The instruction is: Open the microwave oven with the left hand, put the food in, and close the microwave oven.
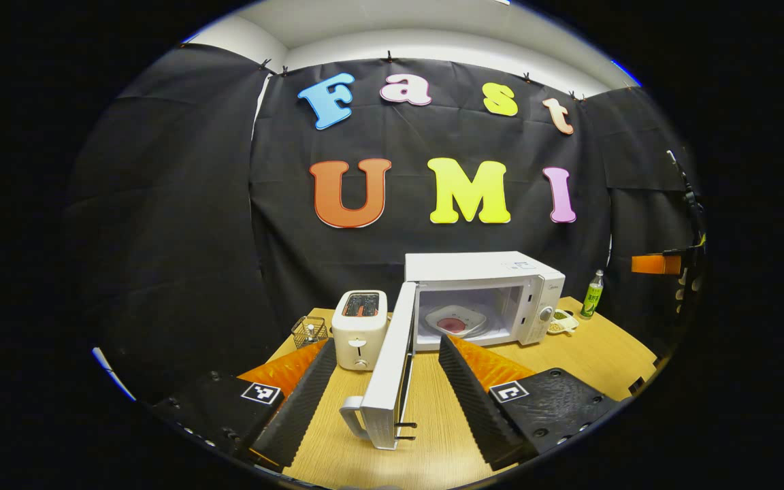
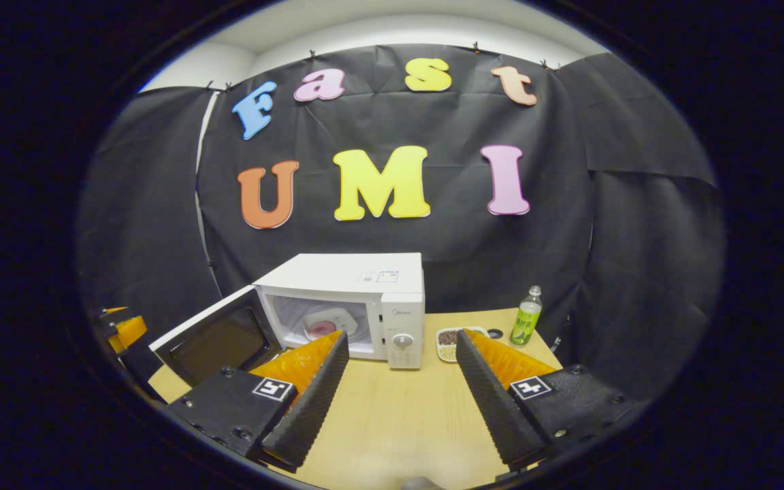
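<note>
The white microwave (image 1: 484,289) stands on the wooden table with its door (image 1: 388,367) swung wide open toward me. A white plate with pink food (image 1: 456,320) lies inside the cavity. My left gripper (image 1: 386,347) is open, and the door's edge and handle (image 1: 354,412) stand between its fingers without touching them. In the right gripper view the microwave (image 2: 341,292) is at centre left with the door (image 2: 218,337) open to the left and the plate (image 2: 324,325) inside. My right gripper (image 2: 399,340) is open and holds nothing, in front of the control panel. The left gripper (image 2: 120,333) peeks in at the far left.
A white toaster (image 1: 360,329) and a small wire basket (image 1: 309,331) sit left of the door. A green bottle (image 2: 527,316) and a small dish of grains (image 2: 448,338) stand right of the microwave. Bare tabletop (image 2: 392,408) lies in front.
</note>
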